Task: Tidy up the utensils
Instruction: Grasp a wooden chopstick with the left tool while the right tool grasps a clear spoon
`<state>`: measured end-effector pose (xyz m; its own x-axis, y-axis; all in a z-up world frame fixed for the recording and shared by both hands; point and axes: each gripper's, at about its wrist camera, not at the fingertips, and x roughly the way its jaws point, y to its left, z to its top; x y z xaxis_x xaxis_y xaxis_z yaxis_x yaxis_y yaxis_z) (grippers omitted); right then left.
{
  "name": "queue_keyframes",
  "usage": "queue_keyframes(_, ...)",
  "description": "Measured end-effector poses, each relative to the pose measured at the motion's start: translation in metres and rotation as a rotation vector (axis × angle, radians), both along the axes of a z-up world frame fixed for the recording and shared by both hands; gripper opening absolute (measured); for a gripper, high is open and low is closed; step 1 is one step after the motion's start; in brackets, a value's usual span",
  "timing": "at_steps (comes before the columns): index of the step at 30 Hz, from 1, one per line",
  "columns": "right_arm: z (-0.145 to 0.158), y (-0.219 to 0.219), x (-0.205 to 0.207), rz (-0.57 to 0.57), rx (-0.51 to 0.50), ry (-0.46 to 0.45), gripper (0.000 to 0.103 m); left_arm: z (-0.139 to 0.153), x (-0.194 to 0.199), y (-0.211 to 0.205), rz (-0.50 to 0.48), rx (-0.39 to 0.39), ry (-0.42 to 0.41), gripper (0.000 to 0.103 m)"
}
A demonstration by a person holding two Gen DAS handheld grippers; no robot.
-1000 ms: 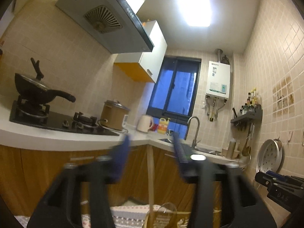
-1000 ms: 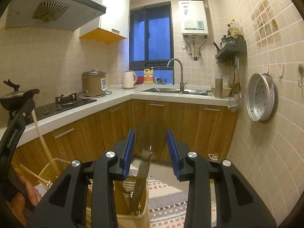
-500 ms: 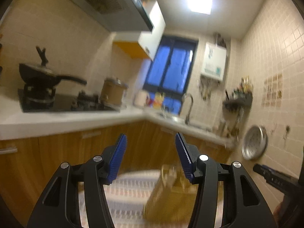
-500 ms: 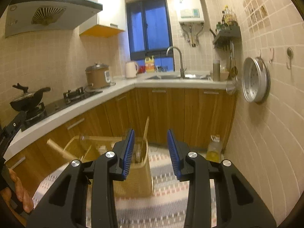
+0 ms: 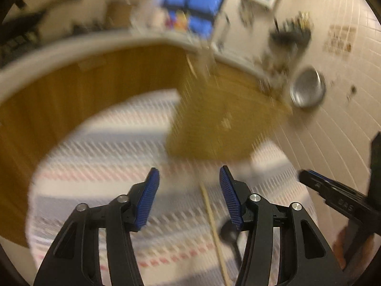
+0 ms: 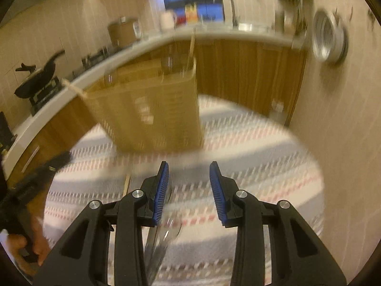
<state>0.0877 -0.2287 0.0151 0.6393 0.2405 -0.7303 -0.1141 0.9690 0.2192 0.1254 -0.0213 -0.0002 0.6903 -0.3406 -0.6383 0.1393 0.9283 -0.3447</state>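
Both views are motion-blurred. A tan utensil holder point(image 6: 152, 109) with several utensils standing in it sits on a striped cloth point(image 6: 250, 147); it also shows in the left wrist view point(image 5: 214, 124). My left gripper point(image 5: 188, 190) is open and empty above the cloth. Beneath it lie a thin wooden stick point(image 5: 212, 219) and a dark spoon point(image 5: 229, 234). My right gripper point(image 6: 189, 186) is open and empty. Shiny metal utensils point(image 6: 159, 243) and a wooden stick point(image 6: 126, 186) lie below it. The right gripper shows at the left view's right edge point(image 5: 338, 195).
Wooden cabinets point(image 6: 250, 71) under a white counter point(image 6: 42, 109) run behind the cloth. A pan on a stove point(image 6: 38, 78), a rice cooker point(image 6: 122, 32) and a sink tap point(image 6: 226, 2) stand on the counter. A tiled wall with a hanging metal pan point(image 6: 328, 38) is on the right.
Both grippers have tilted down and pulled back from the holder toward the cloth. Utensils on the cloth have come into view. Both stayed open.
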Motion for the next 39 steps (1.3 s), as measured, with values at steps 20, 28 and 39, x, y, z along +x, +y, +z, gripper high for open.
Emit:
queue_keyframes(20,-0.047,0.008,0.009,0.055,0.000,0.253,0.033,-0.059,0.052,-0.058,-0.147,0.136,0.322,0.037)
queue_keyframes(28,-0.053,0.009,0.026,0.063,0.054,0.383,0.033,-0.061,0.064,-0.089,-0.157,0.274,0.323,0.034)
queue_keyframes(39,-0.062,0.030,0.035,0.057,0.057,0.413,0.033,-0.065,0.078,-0.089,-0.146,0.205,0.333,0.004)
